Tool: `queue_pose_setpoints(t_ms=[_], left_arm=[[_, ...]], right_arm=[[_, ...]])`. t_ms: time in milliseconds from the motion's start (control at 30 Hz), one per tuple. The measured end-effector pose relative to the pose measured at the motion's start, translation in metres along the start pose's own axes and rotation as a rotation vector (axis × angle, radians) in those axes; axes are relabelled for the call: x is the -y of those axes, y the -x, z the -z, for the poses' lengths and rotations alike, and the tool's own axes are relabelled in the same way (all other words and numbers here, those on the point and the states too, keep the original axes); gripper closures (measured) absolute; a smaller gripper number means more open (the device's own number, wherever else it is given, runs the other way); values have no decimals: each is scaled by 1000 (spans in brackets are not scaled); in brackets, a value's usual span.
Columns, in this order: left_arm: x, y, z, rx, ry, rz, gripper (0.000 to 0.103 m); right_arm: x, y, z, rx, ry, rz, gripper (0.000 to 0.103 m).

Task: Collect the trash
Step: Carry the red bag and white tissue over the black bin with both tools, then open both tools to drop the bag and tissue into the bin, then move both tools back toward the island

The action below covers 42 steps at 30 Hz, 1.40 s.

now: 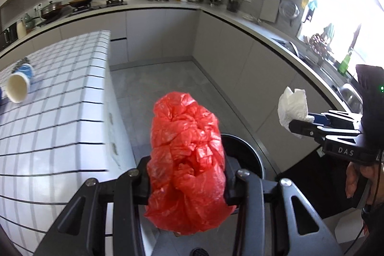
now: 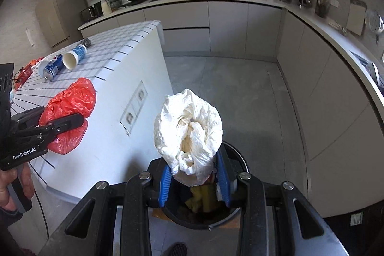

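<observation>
My left gripper (image 1: 187, 181) is shut on a crumpled red plastic bag (image 1: 187, 140), which bulges above the fingers. Behind and below it a dark round trash bin (image 1: 248, 155) stands on the floor. My right gripper (image 2: 194, 181) is shut on a wad of white paper towel (image 2: 189, 131) between blue pads, right over the open bin (image 2: 240, 157), which holds yellowish trash. Each view shows the other gripper: the right gripper (image 1: 301, 121) with the paper towel (image 1: 292, 107), and the left gripper (image 2: 62, 114) with the red bag (image 2: 72, 102).
A white tiled island (image 2: 115, 56) stands left of the bin, carrying a tipped paper cup (image 2: 72, 59), a blue can (image 2: 52, 68), a red wrapper (image 2: 26, 68) and a metal scourer (image 2: 85, 42). Cabinets and worktop wrap the back and right. Grey floor lies beyond the bin.
</observation>
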State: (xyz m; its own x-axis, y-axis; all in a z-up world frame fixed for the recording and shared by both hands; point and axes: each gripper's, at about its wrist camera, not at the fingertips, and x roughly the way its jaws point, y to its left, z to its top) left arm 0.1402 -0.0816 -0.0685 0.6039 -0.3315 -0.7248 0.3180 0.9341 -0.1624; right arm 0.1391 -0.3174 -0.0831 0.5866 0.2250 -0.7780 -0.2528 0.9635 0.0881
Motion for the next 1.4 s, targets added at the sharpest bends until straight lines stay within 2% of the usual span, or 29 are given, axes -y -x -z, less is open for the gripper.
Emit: queue_pose_setpoints(t_ms=[233,433,467,500,533,567,600,667,867,1133,1400], left_arm=[[29,-37,17,-67,-17,41,61],[41,-76,38,-135,-48,83,61],[42,-87,43,-154,-40,114,60],[43,-94,47,-161,-46,129,53],[43,-105,53,-165,-58,104,24],[41,-115,58,-178,-55,62,10],[37,-121,62,-187,-37,33,3],[27,-129,67,-212,10,-3,3],[25,-131,71,-220,32,-49,1],[30,-120,66,-174,51,-118,1],[22,-110,59,-150,72,-136,1]], right_arm=[[29,-27,25,-78,0,-35,67],[41,-65,48,-155,85,-97,67],[41,-74,51,-169,102,-112,66],[43,-85,55,-189,128,-137,65],[43,-95,59,-203,153,-153,57],[46,-109,65,-214,184,-151,29],[51,-124,71,-229,197,-111,0],[62,-142,77,-276,185,-116,0],[81,-150,83,-272,128,-117,0],[83,-137,72,-233,80,-75,0],[76,-122,59,-173,32,-4,0]])
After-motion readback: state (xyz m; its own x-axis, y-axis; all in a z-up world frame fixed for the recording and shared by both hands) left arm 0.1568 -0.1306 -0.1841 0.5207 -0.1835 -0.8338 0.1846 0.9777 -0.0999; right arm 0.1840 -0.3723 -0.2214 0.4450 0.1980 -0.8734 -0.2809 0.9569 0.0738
